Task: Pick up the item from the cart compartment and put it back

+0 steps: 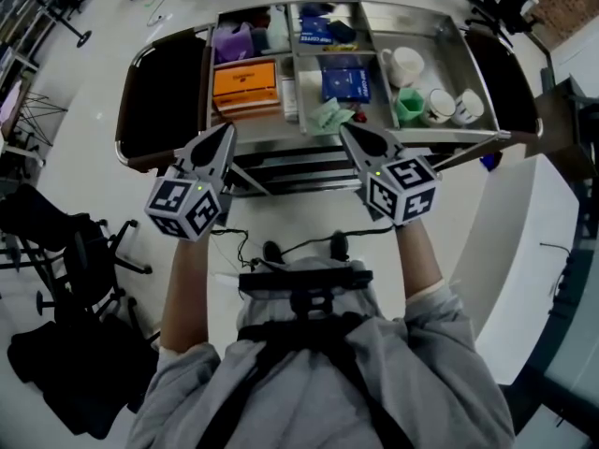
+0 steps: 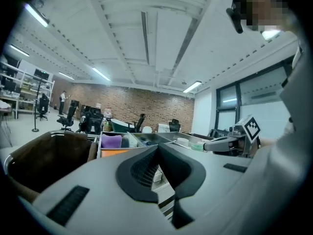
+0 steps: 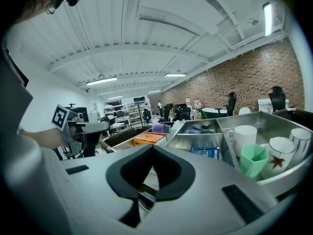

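Pointing at the cart (image 1: 449, 137), left claw (image 1: 227, 130) and right claw (image 1: 344, 130) hover shut.

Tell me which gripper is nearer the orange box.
Left. The left gripper is just short of the orange box, at its near edge; the right gripper is well off to the box's right.

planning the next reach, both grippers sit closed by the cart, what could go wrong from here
1. The left gripper and right gripper are shut and empty; reaching into the steel compartment cart like that would probably shove items, not grasp them.
2. The white ceramic mugs and green plastic cup stand crowded together; a wide reach there may tip one.
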A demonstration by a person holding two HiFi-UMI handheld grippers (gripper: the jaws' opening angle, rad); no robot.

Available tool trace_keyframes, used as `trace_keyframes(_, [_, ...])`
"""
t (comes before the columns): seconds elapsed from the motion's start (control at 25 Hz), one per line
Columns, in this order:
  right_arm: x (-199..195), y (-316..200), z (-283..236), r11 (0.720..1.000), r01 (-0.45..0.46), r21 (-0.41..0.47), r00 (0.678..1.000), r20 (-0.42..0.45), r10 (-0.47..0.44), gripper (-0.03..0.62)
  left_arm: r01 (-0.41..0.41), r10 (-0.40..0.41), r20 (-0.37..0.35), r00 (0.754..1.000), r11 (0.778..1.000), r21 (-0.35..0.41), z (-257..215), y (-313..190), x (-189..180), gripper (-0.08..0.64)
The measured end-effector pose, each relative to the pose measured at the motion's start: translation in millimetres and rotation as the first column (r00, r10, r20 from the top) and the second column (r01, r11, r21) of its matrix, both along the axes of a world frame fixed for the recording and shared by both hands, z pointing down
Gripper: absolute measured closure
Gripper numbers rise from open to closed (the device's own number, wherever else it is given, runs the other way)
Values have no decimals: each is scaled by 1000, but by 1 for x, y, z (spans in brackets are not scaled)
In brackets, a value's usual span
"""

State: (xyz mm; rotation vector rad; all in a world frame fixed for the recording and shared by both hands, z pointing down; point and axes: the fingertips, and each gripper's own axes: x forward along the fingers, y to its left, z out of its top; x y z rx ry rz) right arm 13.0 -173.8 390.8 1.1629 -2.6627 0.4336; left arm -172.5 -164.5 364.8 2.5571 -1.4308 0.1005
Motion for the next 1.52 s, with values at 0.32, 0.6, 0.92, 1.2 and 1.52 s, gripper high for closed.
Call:
trace_keyframes(0.32, [17, 6, 3, 999, -38, -16, 999, 24, 39, 583, 86, -86, 22, 996, 996, -14, 8, 19, -27, 556])
trace_keyframes(0.6, [28, 9, 6, 997, -72, -22, 997, 14, 72, 583, 106, -105, 10, 994, 993, -46, 18, 26, -35, 556])
trace_keyframes(0.92, [38, 16, 15, 995, -91, -31, 996, -5, 91, 583, 105, -105, -4, 994, 993, -46, 20, 31, -35, 556])
trace_keyframes(1.2, [39, 18, 16, 995, -93, -38, 996, 4, 93, 583, 113, -114, -5, 993, 991, -74, 29, 38, -39, 557])
trace_keyframes(1.52, [37, 20, 19, 995, -88, -45, 996, 7, 88, 583, 113, -117, -30, 993, 989, -100, 36, 47, -37, 557])
